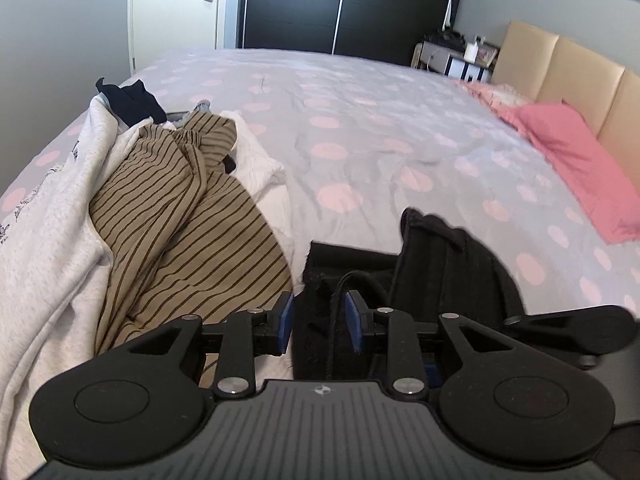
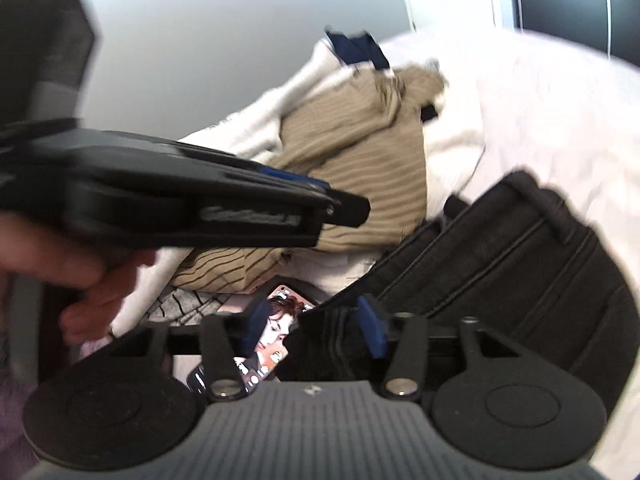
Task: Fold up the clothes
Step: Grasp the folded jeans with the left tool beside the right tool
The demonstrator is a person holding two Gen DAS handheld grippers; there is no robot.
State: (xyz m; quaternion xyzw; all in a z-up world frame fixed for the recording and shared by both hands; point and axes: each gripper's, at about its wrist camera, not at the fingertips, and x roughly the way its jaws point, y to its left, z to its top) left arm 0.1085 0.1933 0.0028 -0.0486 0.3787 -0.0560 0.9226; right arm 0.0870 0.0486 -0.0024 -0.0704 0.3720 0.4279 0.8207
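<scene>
Your left gripper (image 1: 319,326) pinches the black garment (image 1: 448,264), the right gripper (image 2: 316,330) gapes beside its hem; next, regrip at 3 o'clock and lift.

No text or number is legible anywhere; the phone screen (image 2: 264,344) is too blurred.
</scene>
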